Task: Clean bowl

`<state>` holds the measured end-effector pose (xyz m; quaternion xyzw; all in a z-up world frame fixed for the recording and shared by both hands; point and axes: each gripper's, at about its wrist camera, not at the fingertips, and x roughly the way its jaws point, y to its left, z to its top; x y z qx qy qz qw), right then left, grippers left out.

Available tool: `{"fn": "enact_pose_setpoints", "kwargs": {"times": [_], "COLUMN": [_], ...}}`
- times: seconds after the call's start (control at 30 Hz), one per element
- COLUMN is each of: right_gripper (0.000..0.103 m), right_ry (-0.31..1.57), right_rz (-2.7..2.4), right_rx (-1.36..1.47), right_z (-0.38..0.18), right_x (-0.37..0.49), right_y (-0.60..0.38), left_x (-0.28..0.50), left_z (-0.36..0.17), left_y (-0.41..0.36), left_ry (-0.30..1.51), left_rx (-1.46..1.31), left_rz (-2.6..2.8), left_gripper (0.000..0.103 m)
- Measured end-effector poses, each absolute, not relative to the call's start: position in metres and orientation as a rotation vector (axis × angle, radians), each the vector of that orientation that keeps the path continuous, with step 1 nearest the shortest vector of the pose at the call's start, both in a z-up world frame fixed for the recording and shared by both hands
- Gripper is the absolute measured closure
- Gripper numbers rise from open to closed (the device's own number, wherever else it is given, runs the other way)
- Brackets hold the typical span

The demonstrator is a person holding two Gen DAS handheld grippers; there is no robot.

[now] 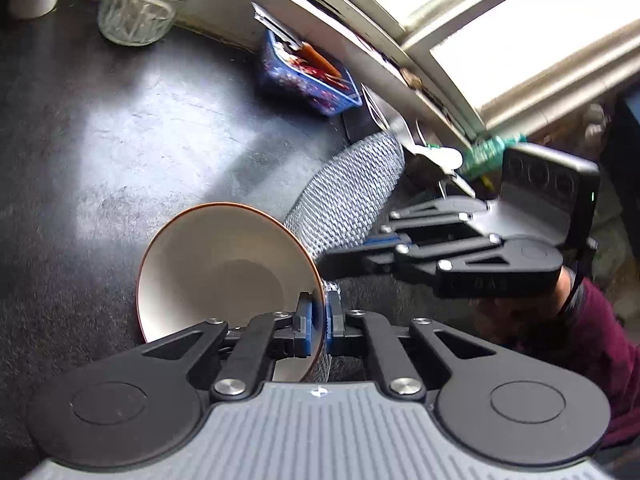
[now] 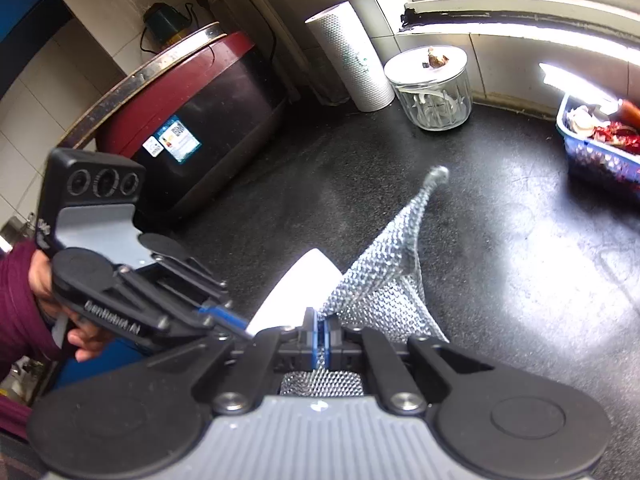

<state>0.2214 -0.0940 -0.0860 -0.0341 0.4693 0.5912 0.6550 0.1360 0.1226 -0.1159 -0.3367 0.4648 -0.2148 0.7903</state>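
A white bowl [image 1: 224, 264] with a brown rim stands tilted over the black counter. My left gripper [image 1: 320, 320] is shut on its rim, one blue pad inside and one outside. A grey mesh cloth [image 1: 348, 196] hangs just right of the bowl and touches its outer wall. The right gripper [image 1: 332, 258] reaches in from the right at the cloth. In the right wrist view my right gripper [image 2: 321, 336] is shut on the mesh cloth [image 2: 392, 264], which drapes forward. The bowl [image 2: 296, 292] shows as a bright white patch beside it, with the left gripper [image 2: 234, 322] at its edge.
A blue basket [image 1: 308, 76] of scraps, a lidded glass jar [image 1: 136, 12] and a paper towel roll [image 2: 352, 56] stand along the back wall under the window. A dark red cooker [image 2: 192, 120] sits at the far left. A hand and maroon sleeve [image 2: 16, 300] hold the left tool.
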Motion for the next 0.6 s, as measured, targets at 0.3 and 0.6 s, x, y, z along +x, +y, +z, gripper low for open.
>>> {"fn": "enact_pose_setpoints", "kwargs": {"times": [0.3, 0.6], "right_gripper": [0.100, 0.100], "right_ry": [1.051, 1.046], "right_rz": [1.385, 1.391], "right_rx": [-0.040, -0.110], "right_z": [-0.092, -0.090], "right_x": [0.192, 0.173], "right_y": [-0.101, -0.087], "left_x": [0.131, 0.138], "left_z": [-0.125, -0.127], "left_y": [0.134, 0.132], "left_ry": [0.937, 0.922], "left_rx": [-0.974, -1.008], "left_rz": [-0.277, -0.206], "left_gripper": [0.098, 0.097]}}
